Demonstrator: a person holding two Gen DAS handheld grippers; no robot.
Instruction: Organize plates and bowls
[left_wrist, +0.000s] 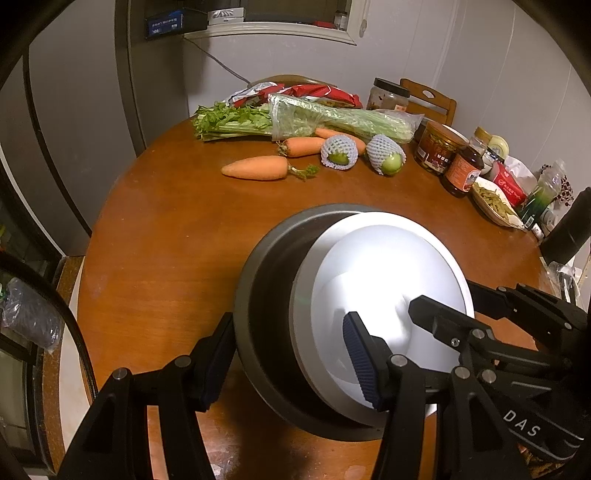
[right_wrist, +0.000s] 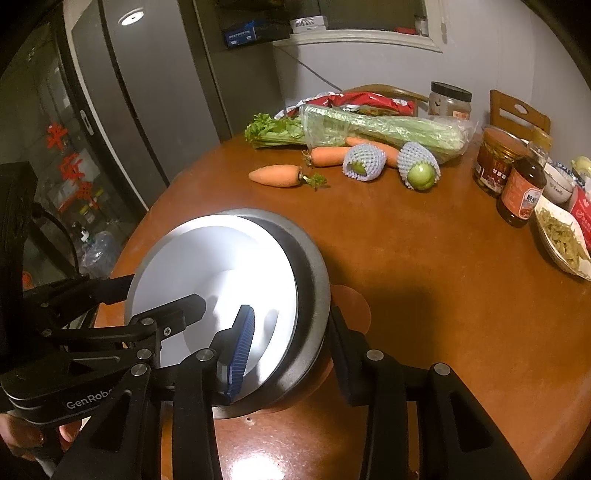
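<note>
A dark grey bowl (left_wrist: 266, 295) (right_wrist: 314, 280) rests on the round wooden table (left_wrist: 166, 240) (right_wrist: 424, 277), with white dishes (left_wrist: 388, 266) (right_wrist: 207, 258) nested inside, glaring under the light. My left gripper (left_wrist: 288, 321) (right_wrist: 162, 291) straddles the stack's left wall, its outer finger against the dark wall and its blue pad on the white dish. On the opposite side my right gripper (right_wrist: 291, 312) (left_wrist: 447, 299) straddles the wall too, its blue pad standing a little off the white wall.
At the back lie carrots (left_wrist: 255, 168), bagged celery (left_wrist: 332, 118) and two netted green fruits (left_wrist: 340, 151). Jars and a sauce bottle (left_wrist: 461, 170) and a dish of green beans (left_wrist: 495, 206) crowd the right edge. A fridge (right_wrist: 110, 92) stands to the left.
</note>
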